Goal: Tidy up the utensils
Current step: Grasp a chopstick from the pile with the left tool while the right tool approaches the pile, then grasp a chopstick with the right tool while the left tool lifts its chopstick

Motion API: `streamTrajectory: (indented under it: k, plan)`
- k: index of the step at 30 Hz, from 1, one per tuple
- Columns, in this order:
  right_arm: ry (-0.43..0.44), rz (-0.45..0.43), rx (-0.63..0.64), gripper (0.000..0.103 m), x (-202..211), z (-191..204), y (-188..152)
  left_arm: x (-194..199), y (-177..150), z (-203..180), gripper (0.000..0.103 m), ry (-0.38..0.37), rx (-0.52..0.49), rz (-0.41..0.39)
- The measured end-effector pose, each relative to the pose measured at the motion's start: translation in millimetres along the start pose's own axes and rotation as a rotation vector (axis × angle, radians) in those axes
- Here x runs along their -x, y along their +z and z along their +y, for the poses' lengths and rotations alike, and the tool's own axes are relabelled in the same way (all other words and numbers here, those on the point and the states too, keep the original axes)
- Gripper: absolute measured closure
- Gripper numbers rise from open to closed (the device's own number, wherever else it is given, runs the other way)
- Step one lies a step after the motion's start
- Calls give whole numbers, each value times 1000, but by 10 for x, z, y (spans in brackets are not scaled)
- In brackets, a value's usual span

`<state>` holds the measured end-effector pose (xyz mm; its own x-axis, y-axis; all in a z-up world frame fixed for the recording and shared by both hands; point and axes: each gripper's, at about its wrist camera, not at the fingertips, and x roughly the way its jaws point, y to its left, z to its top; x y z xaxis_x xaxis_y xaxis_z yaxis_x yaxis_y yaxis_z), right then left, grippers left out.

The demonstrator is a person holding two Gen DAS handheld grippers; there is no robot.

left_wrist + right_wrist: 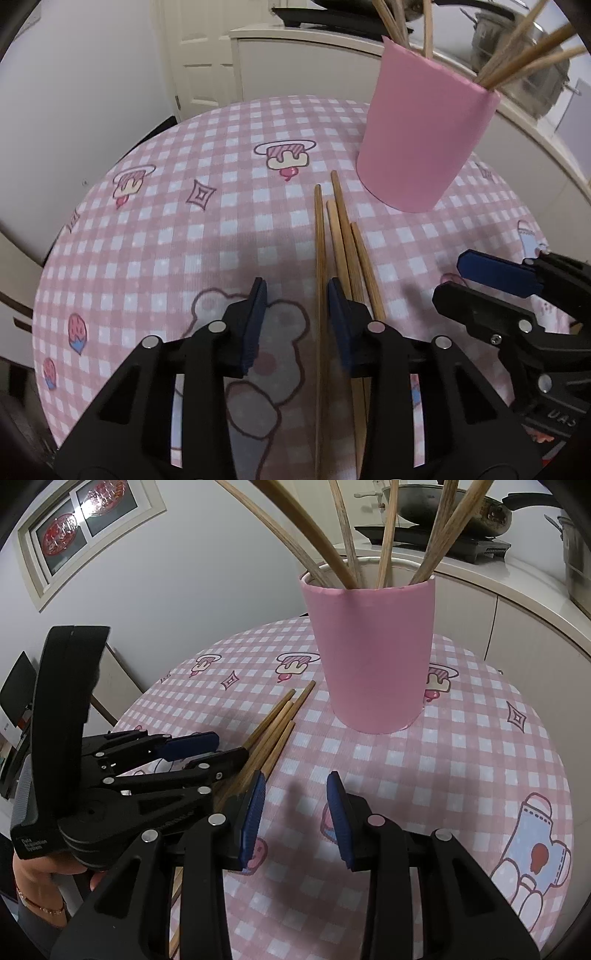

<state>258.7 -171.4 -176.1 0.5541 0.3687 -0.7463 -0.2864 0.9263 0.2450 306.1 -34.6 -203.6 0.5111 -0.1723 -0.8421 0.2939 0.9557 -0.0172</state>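
Several wooden chopsticks point(341, 236) lie side by side on the checked tablecloth, pointing toward a pink cup point(424, 140) that holds several more sticks. My left gripper point(295, 291) is open and low over them. One chopstick point(319, 258) runs between its jaws close to the right pad, with a gap to the left pad; the others pass under and beside the right finger. My right gripper point(295, 779) is open over bare cloth, nothing between its fingers, just right of the chopsticks point(277, 723) and in front of the pink cup point(373, 653).
The round table point(147, 229) has a pink checked cloth with cartoon prints. A white counter point(517, 587) with pots and a stove stands behind it. Each gripper shows in the other's view: the right gripper point(448, 277), and the left gripper point(221, 751) with a hand point(40, 882) holding it.
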Motion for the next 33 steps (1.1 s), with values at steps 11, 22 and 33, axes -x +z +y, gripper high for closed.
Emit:
streamTrajectory:
  k: [11,22,33]
  plan:
    - [-20,44,22,70,-118,156,-6,1,-59,86,95,-2,-2,-8]
    - [-117,133,98,70,-503,425,59,269,-388,439,95,25,80,-6]
    - [-197,165,181,79,-705,582,144,243,-310,605,95,-2,157,1]
